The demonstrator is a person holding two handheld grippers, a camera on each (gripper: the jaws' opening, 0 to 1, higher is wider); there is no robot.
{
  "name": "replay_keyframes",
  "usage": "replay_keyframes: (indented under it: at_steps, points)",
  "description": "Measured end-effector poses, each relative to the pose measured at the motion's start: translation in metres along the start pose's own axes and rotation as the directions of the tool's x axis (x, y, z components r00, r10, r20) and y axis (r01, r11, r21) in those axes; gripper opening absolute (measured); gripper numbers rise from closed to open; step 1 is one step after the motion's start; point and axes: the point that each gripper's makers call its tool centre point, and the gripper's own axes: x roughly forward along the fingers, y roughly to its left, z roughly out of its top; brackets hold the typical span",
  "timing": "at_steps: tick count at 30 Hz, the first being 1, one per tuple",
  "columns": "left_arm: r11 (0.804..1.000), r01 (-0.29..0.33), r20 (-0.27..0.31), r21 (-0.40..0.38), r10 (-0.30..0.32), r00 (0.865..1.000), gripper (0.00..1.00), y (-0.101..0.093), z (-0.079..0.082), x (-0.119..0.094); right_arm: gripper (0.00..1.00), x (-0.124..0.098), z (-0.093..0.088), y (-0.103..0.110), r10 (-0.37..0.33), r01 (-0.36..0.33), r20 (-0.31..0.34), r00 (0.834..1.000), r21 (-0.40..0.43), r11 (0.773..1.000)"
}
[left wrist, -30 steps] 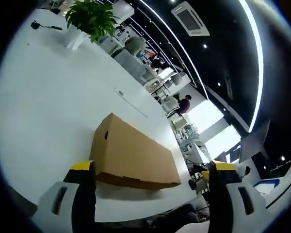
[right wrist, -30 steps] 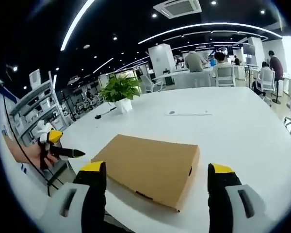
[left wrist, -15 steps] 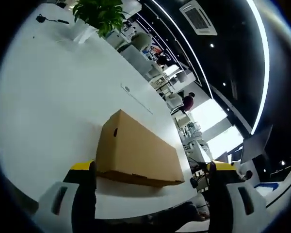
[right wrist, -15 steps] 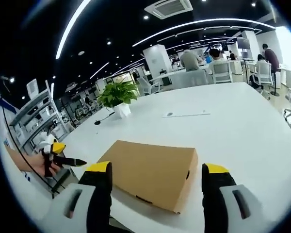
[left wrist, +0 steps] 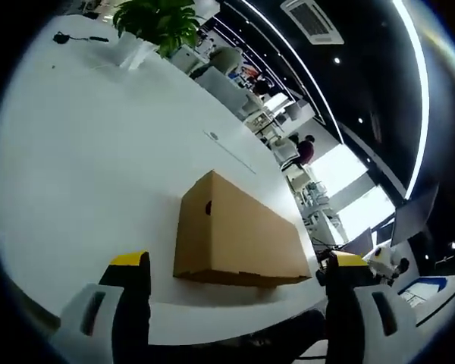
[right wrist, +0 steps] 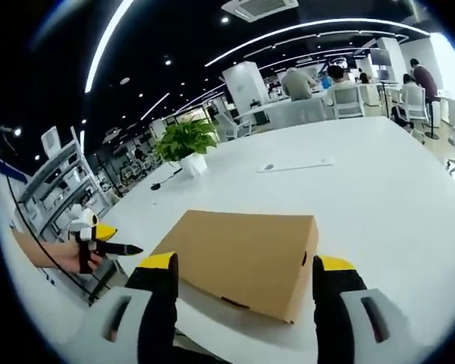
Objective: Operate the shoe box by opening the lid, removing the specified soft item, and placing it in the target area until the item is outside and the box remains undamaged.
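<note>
A closed brown cardboard shoe box (left wrist: 235, 239) lies on the white table (left wrist: 83, 167) near its front edge; the lid is down. The left gripper (left wrist: 231, 262) is open, its yellow-tipped jaws standing on either side of the box's near side without touching it. In the right gripper view the same box (right wrist: 243, 254) lies just ahead of the right gripper (right wrist: 246, 265), which is open with jaws spread about as wide as the box. The left gripper (right wrist: 106, 235) appears at the left there, held in a hand. The box's contents are hidden.
A potted green plant (left wrist: 153, 23) stands at the table's far end, with a black cable (left wrist: 72, 38) near it. A thin white sheet (right wrist: 296, 165) lies mid-table. People sit on chairs (right wrist: 347, 98) at desks behind. Metal shelving (right wrist: 49, 201) stands to the left.
Both views have drawn closer to the box, which now looks larger. The left view has swung so the box sits more to the centre. Both grippers stay open.
</note>
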Motion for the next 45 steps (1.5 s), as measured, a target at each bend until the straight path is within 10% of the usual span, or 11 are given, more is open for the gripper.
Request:
replay_keyframes:
  at_steps: [18,23,26,45]
  points:
    - [0.997,-0.053,-0.009,-0.062,0.053,0.999,0.99,0.026,-0.011,0.0,0.75,0.004,0.004,0.005,0.007,-0.008,0.02,1.0,0.07,0.998]
    - [0.987,0.085,-0.011,-0.138,-0.087,0.996,0.99,0.0,-0.012,0.004,0.75,0.001,0.01,0.006,0.003,-0.008,0.05,0.999,0.106,0.994]
    - [0.989,0.062,-0.019,-0.131,-0.065,0.998,0.99,0.003,-0.012,0.006,0.71,-0.004,0.024,0.006,-0.007,-0.01,0.146,0.989,0.112,0.994]
    - [0.949,0.118,0.026,-0.292,-0.116,0.993,0.99,0.007,-0.008,0.016,0.68,-0.012,0.01,-0.032,-0.055,-0.04,0.184,0.981,0.474,0.88]
